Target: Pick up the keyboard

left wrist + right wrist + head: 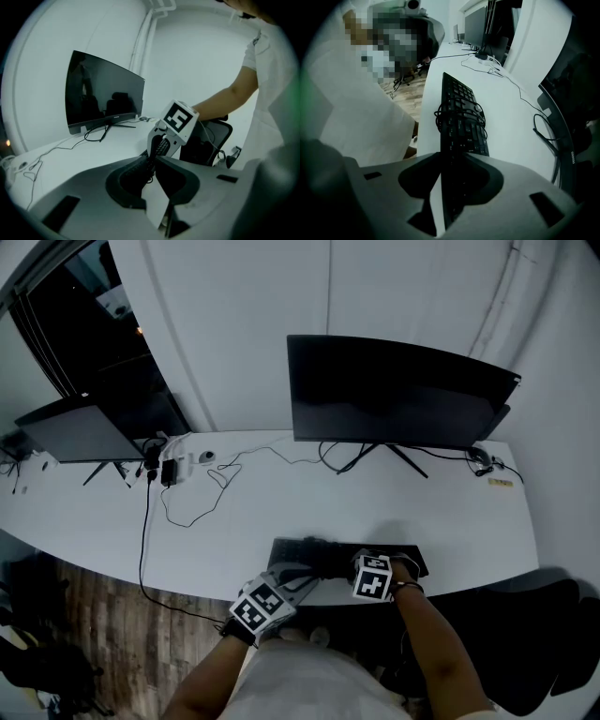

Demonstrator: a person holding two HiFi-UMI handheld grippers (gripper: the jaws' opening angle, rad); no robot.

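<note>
A black keyboard (461, 117), slim and full-width with rows of low dark keys, is gripped at both ends at the near edge of a white desk (394, 512). Its own thin black cord (440, 115) lies looped in a loose bundle across the keys, partway along from the right-hand fingers. The left gripper (154, 161) has its jaws clenched on the keyboard's left end, the board running edge-on out from between them towards the other tool. The right gripper (450, 161), pointing steeply down, holds the opposite end, which passes straight into the gap between its jaws. Beyond both sets of fingers, well apart from the keyboard, a dark curved monitor (394, 395) stands on the desk.
</note>
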